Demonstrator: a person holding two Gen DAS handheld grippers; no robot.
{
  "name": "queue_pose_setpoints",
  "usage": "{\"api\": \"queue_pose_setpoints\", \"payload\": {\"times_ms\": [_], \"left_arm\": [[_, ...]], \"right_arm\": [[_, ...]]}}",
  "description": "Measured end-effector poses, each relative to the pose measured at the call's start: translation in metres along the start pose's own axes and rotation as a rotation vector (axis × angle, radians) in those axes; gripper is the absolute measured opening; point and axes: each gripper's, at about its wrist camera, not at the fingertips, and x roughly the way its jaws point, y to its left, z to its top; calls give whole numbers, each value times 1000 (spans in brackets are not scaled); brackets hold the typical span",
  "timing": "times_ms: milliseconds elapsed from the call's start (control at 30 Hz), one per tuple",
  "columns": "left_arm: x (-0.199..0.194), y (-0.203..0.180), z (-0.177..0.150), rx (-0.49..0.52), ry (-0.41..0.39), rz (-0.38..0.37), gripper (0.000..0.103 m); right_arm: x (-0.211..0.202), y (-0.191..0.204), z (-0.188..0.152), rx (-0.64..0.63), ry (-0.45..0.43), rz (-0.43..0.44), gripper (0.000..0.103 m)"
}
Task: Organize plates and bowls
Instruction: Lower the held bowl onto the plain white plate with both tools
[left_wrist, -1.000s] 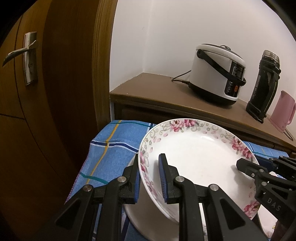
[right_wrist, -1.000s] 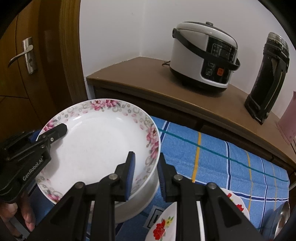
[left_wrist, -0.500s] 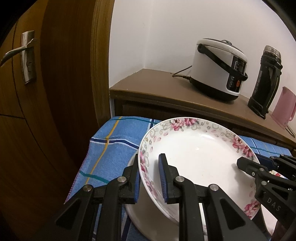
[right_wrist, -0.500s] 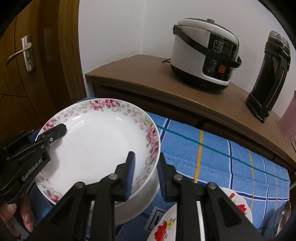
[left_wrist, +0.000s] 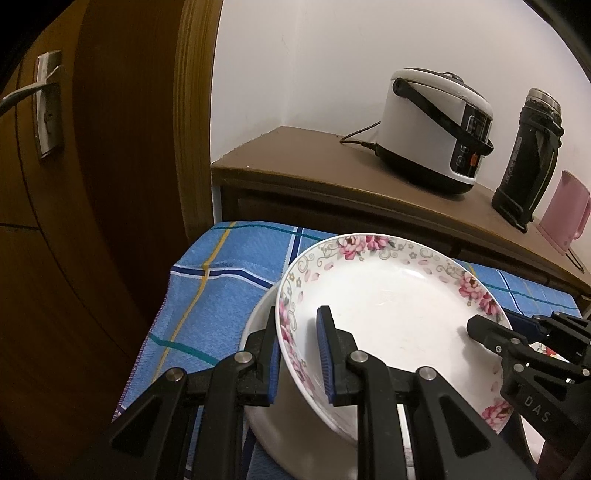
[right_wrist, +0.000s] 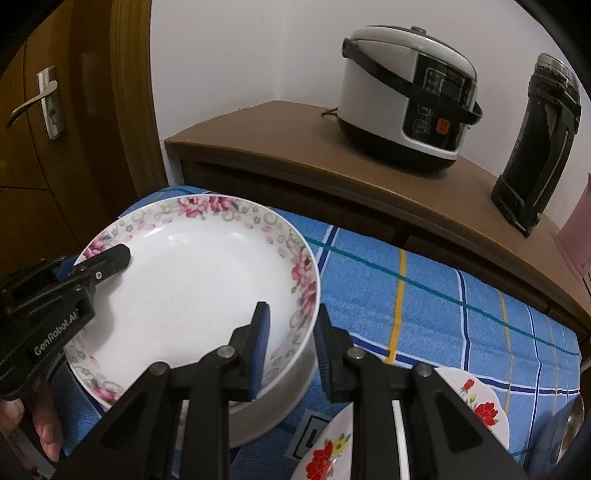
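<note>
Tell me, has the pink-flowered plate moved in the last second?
No. The pink-flowered plate sits at the same spot over the white bowl and blue cloth, clamped by the left gripper and right gripper.

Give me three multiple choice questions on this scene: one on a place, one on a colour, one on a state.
1. Where is the rice cooker?
A on the wooden counter
B on the checked cloth
C on the floor
2. The flowers on the held plate are:
A blue
B pink
C yellow
3. The left claw is:
A wide open, empty
B shut on the plate rim
C out of view

Answers: 1 A, it stands on the brown top; 2 B, pink blooms ring the rim; 3 B, its pads clamp the rim.
</note>
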Motion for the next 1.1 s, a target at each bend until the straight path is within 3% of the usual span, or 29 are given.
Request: {"api": "queue_pose_setpoints", "payload": {"times_ms": [1100], "left_arm": [[16, 8, -2, -32, 99, -49, 20]], "right_arm": [[13, 3, 4, -42, 86, -24, 24]]}}
